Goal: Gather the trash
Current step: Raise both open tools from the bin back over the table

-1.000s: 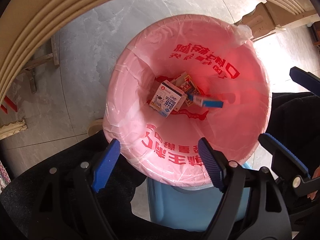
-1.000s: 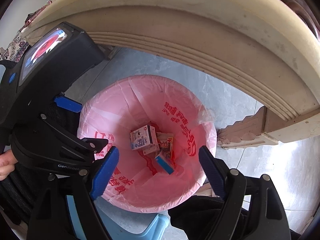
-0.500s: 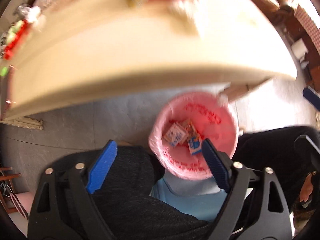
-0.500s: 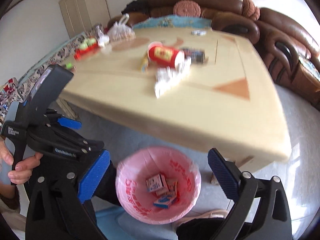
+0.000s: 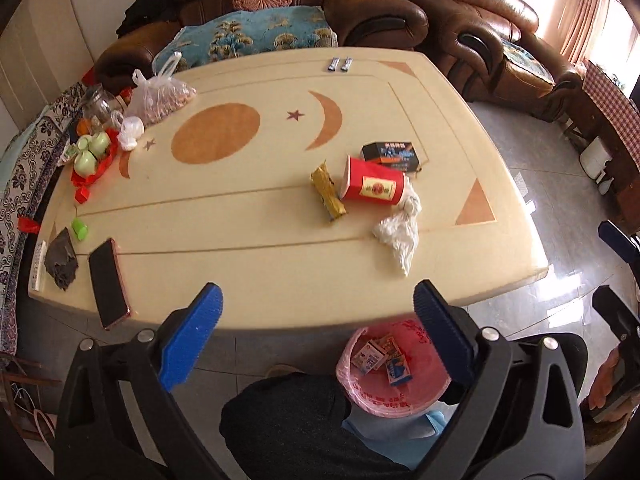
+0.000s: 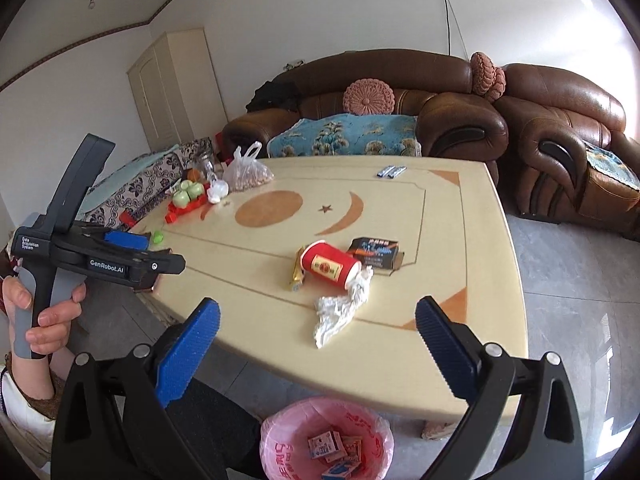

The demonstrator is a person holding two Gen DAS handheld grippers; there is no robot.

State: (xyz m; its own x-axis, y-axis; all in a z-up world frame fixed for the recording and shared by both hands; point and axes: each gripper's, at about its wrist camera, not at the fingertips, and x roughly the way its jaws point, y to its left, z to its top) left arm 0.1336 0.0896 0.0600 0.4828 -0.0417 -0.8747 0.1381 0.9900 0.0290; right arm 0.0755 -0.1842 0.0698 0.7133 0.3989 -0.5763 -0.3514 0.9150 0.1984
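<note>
A pink-lined trash bin (image 5: 424, 390) (image 6: 280, 446) stands on the floor by the table's near edge with several small cartons inside. On the cream table (image 5: 280, 248) lie a tipped red paper cup (image 5: 374, 186) (image 6: 330, 266), a gold wrapper (image 5: 328, 194) (image 6: 297, 270), a crumpled white tissue (image 5: 398, 232) (image 6: 340, 312) and a black box (image 5: 390, 154) (image 6: 374, 252). My left gripper (image 5: 316, 320) is open and empty above the near table edge; it also shows in the right wrist view (image 6: 120, 256). My right gripper (image 6: 318, 326) is open and empty, raised before the table.
A phone (image 5: 107, 282), dark wrapper (image 5: 61, 258), green cap (image 5: 79, 229), green cups (image 5: 90, 154), a bag of nuts (image 5: 162, 96) and a jar (image 5: 96, 106) sit at the table's left. Two small sachets (image 5: 339, 65) lie at the far edge. Brown sofas (image 6: 440, 120) stand behind.
Both grippers have risen from over the trash bin and tilted up, so the tabletop now fills the views. Both stay open and empty.
</note>
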